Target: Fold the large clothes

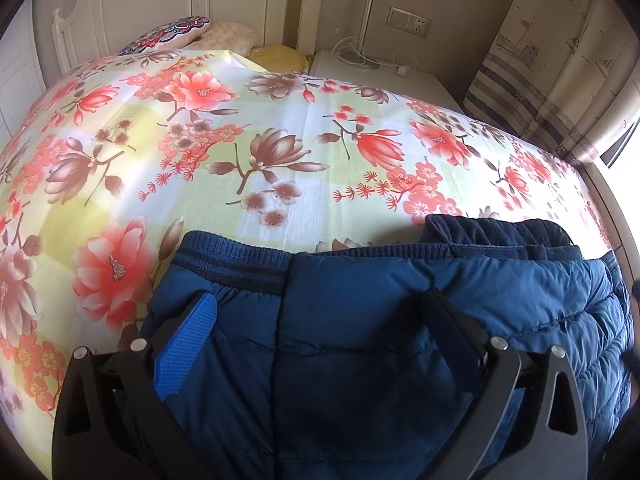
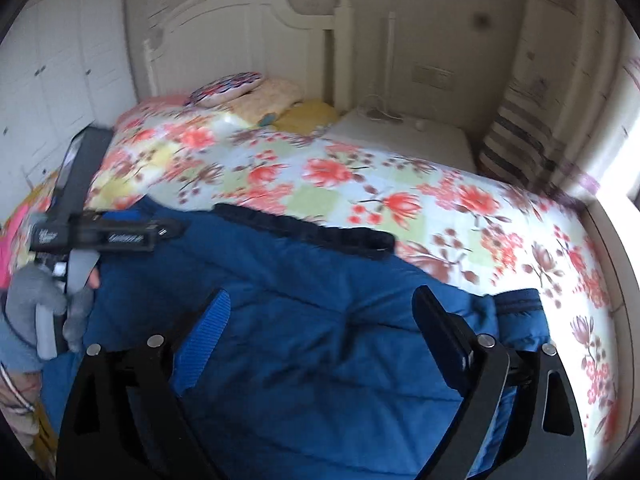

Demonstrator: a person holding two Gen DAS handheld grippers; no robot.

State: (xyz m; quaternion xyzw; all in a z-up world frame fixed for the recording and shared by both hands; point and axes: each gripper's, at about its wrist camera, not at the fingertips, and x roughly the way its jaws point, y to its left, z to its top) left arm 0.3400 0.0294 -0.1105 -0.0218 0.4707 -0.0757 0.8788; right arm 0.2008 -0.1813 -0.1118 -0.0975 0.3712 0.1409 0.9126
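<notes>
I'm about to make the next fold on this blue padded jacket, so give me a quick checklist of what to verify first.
1. Blue padded jacket lies on the floral bedspread: ok.
2. Right gripper jaws stand wide apart with nothing pinched, only jacket fabric below: ok.
3. Left gripper jaws are open over the jacket, not clamped: ok.
4. Ribbed hem is visible and reachable near the left gripper: ok.
5. Bedspread beyond the jacket offers room for the fold: ok.
6. Jacket is flat and evenly layered: cannot tell, the right wrist view is blurred and the fabric looks bunched at the right edge.

No legible text — white print on left gripper (image 2: 108, 236) blurred.
</notes>
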